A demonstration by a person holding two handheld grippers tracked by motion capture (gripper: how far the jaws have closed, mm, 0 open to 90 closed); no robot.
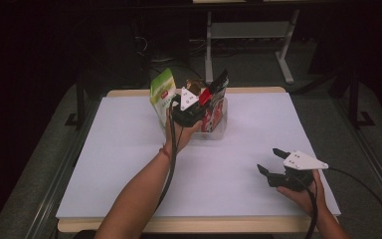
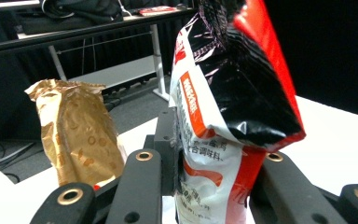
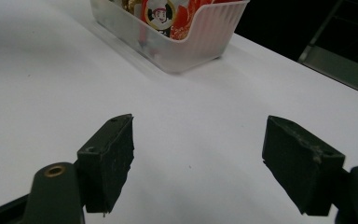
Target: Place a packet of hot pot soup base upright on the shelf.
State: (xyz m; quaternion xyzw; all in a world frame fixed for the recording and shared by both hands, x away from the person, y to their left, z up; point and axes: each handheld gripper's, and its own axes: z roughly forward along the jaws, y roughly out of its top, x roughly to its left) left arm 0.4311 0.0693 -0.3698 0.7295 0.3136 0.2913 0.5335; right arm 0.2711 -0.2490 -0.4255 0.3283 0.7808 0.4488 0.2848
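Two grippers in play, but the work sits with the left gripper (image 1: 199, 102) at the far-centre of the white table (image 1: 129, 164). It's over the clear plastic bin (image 1: 222, 124), w/ a red-black-white snack pouch (image 2: 223, 135) standing upright between its jaws. In the left gripper view the pouch rises straight up out of the jaw gap, long axis vertical, top fold tipped toward the right of that view. Pads look close on both sides of the pouch's lower body, but whether they actually press it or stand just off it I can't tell – the contact line is hidden behind the pouch.

Just beside it, left in that view, stands a crumpled gold packet (image 2: 77, 135), also upright and apart from the red pouch. In the high view a green-and-white bag (image 1: 162, 94) stands at the bin's left, touching or nearly touching the hand.

Right gripper (image 1: 273, 164) rests low near the table's front-right, well apart from the bin, jaws spread wide w/ nothing between them – bare tabletop in its own view, the bin (image 3: 205, 39) ahead and far off.

Judgement: pouch lies directly under and between the left jaws, so the left hand is clearly the nearer one; next move turns on that vertical line – straight up or down, no sideways drag, else the gold packet gets knocked.
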